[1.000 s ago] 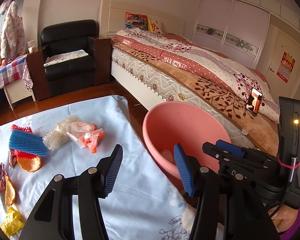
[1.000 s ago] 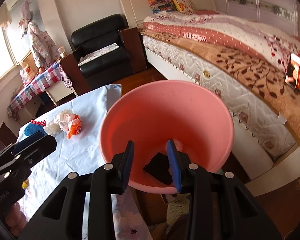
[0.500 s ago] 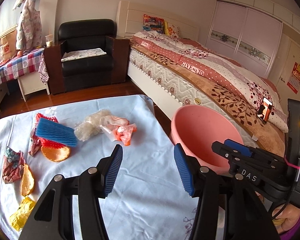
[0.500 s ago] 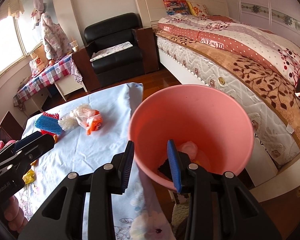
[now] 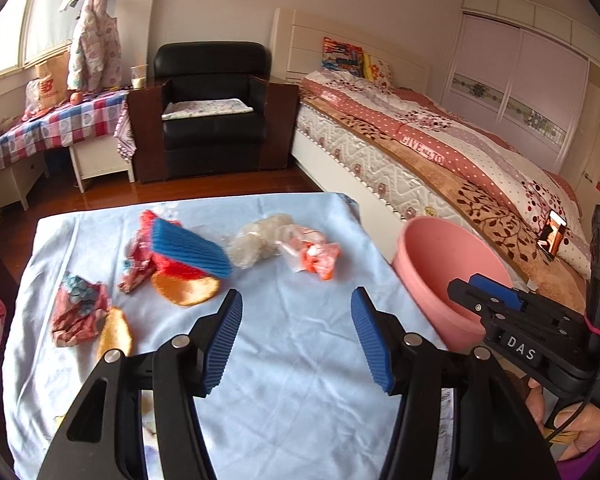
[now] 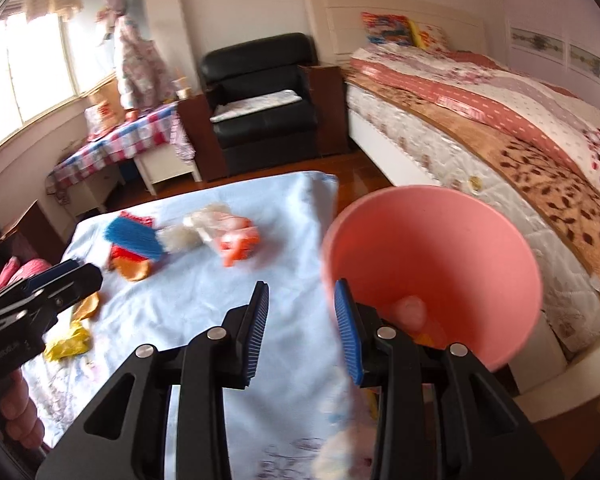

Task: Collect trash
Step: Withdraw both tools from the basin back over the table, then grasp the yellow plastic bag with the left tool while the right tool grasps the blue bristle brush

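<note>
From the left wrist view, the left gripper point(image 5: 296, 340) hangs over the pale blue cloth point(image 5: 300, 400) with its jaws spread wide; they have just been opening further, and nothing lies between them. The trash sits beyond its tips, toward the far left of the cloth. A blue corrugated piece point(image 5: 188, 248) lies on top of a red wrapper, touching an orange disc point(image 5: 186, 290) on its near side. Just right of these is a clear crumpled bag point(image 5: 256, 240), and next to that an orange-and-clear wrapper point(image 5: 313, 258). At the left edge lie a crumpled patterned wrapper point(image 5: 78, 310) and a yellow-orange scrap point(image 5: 114, 334). The pink bucket point(image 5: 431, 264) stands off the right edge of the cloth, with the right gripper point(image 5: 495, 292) in front of it.

In the right wrist view, the right gripper point(image 6: 301, 322) has its jaws partly open and empty, its right finger level with the bucket point(image 6: 439, 248) rim. A few pieces already lie at the bucket's bottom. A yellow wrapper point(image 6: 66, 342) rests at the near left of the cloth, near the left gripper point(image 6: 40, 292).

All this looks light, thin and crushable. The plastic bags are probably slippery and springy, so a pinch across a bunched fold should hold best. The flat disc looks harder to lift and likely needs taking by its edge.
</note>
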The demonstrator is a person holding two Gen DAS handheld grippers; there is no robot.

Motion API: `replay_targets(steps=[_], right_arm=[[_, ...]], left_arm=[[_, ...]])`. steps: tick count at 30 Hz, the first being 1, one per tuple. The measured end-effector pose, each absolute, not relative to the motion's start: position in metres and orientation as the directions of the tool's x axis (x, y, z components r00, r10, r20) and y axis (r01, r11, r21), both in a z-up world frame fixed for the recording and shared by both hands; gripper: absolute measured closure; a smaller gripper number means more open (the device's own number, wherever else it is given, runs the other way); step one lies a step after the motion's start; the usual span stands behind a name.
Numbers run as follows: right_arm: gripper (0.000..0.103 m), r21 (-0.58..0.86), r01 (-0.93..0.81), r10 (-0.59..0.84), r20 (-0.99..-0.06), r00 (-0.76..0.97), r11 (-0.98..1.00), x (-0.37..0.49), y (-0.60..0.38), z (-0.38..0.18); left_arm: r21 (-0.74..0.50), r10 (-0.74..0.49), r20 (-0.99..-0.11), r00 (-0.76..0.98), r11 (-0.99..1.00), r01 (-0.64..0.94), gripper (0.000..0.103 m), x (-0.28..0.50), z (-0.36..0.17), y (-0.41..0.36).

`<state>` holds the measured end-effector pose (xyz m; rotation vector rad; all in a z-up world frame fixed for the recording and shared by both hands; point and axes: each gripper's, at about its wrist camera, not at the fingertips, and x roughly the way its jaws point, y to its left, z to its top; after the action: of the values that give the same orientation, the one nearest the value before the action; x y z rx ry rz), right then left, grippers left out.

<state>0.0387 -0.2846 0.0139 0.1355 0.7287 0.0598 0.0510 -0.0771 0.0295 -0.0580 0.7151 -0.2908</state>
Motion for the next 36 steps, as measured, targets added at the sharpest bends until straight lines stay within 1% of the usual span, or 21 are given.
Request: replay_targets(steps=[7, 9, 11, 16, 18, 19, 23, 24, 25, 28, 33, 36], right_arm=[[0.068, 0.097, -0.120, 0.154, -0.658, 0.737, 0.988, 0.042, -0.232, 0.013], [0.068, 0.099, -0.169, 0.192, -0.658, 0.728, 0.981, 0.042, -0.214, 0.012], [0.068, 0.128, -0.238, 0.261, -0.665, 0.700, 0.963, 0.043, -0.198, 0.011], [0.068, 0.137, -0.347, 0.344, -0.677, 0.650, 0.928, 0.041, -0.163, 0.004], [0.063, 0.156, -0.364, 0.367, -0.681, 0.633, 0.918, 0.041, -0.152, 0.000], [0.058, 0.171, -0.370, 0.380, -0.683, 0.623, 0.913, 0.042, -0.149, -0.001], [0.053, 0.192, -0.383, 0.402, -0.690, 0.602, 0.904, 0.046, -0.142, -0.004], [0.052, 0.191, -0.382, 0.400, -0.694, 0.598, 0.904, 0.049, -0.141, -0.006], [0.052, 0.192, -0.385, 0.401, -0.699, 0.592, 0.903, 0.050, -0.140, -0.007], [0.052, 0.200, -0.398, 0.413, -0.708, 0.573, 0.895, 0.053, -0.134, -0.012], [0.052, 0.220, -0.430, 0.442, -0.725, 0.529, 0.876, 0.055, -0.126, -0.025], [0.052, 0.237, -0.437, 0.457, -0.727, 0.513, 0.868, 0.057, -0.126, -0.027]], left_arm=[[-0.125, -0.177, -0.641, 0.747, 0.984, 0.126, 0.046, 0.036, 0.030, -0.021], [-0.112, -0.141, -0.645, 0.751, 0.990, 0.090, 0.046, 0.030, 0.029, -0.004], [-0.100, -0.107, -0.651, 0.751, 0.993, 0.054, 0.045, 0.025, 0.027, 0.013], [-0.085, -0.034, -0.685, 0.728, 0.996, -0.033, 0.044, 0.012, 0.013, 0.051], [-0.088, -0.017, -0.702, 0.712, 0.994, -0.062, 0.044, 0.008, 0.004, 0.064], [-0.093, -0.016, -0.709, 0.705, 0.993, -0.070, 0.044, 0.007, 0.000, 0.069], [-0.130, -0.047, -0.726, 0.686, 0.989, -0.069, 0.044, 0.007, -0.013, 0.080], [-0.136, -0.056, -0.729, 0.682, 0.989, -0.064, 0.045, 0.009, -0.015, 0.079], [-0.145, -0.068, -0.733, 0.677, 0.988, -0.058, 0.050, 0.010, -0.018, 0.077], [-0.166, -0.106, -0.749, 0.654, 0.986, -0.031, 0.057, 0.014, -0.027, 0.074], [-0.134, -0.117, -0.775, 0.622, 0.991, 0.020, 0.058, 0.013, -0.041, 0.070], [-0.089, -0.091, -0.779, 0.620, 0.995, 0.033, 0.058, 0.013, -0.044, 0.073]])
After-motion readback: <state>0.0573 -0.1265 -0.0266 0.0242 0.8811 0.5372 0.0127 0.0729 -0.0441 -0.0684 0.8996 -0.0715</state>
